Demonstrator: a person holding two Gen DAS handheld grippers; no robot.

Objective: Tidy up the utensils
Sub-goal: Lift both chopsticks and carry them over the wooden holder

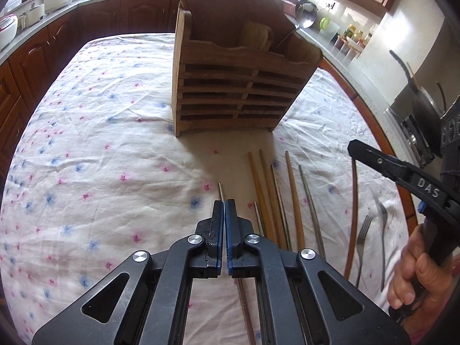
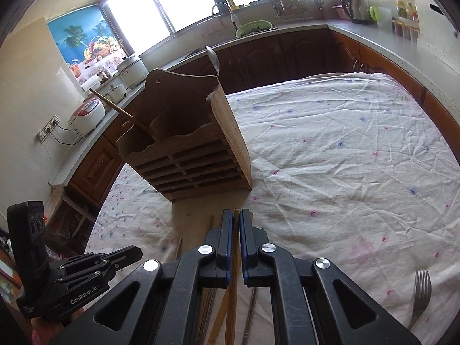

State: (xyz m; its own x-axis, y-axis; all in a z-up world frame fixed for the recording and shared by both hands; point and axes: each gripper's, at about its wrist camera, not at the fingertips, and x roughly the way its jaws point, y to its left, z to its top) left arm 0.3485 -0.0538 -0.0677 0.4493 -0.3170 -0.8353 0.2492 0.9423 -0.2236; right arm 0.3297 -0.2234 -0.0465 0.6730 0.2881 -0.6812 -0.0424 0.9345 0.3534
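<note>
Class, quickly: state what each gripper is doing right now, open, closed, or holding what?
Left gripper: closed on a thin metal chopstick.
Right gripper: closed on a light wooden chopstick.

Cloth: floral tablecloth [image 2: 345, 149]
Worktop: rice cooker [image 2: 87, 115], kettle [image 2: 358, 8], green colander [image 2: 253, 27]
Wall: beach poster [image 2: 83, 37]

Wooden rack [image 1: 238, 83] stands on the tablecloth [image 1: 100, 143], a spoon [image 2: 213, 59] in its right compartment — chopsticks [image 1: 294, 195] lie before it, forks [image 1: 362, 230] right of them; kitchen counter [image 2: 302, 27] behind.
</note>
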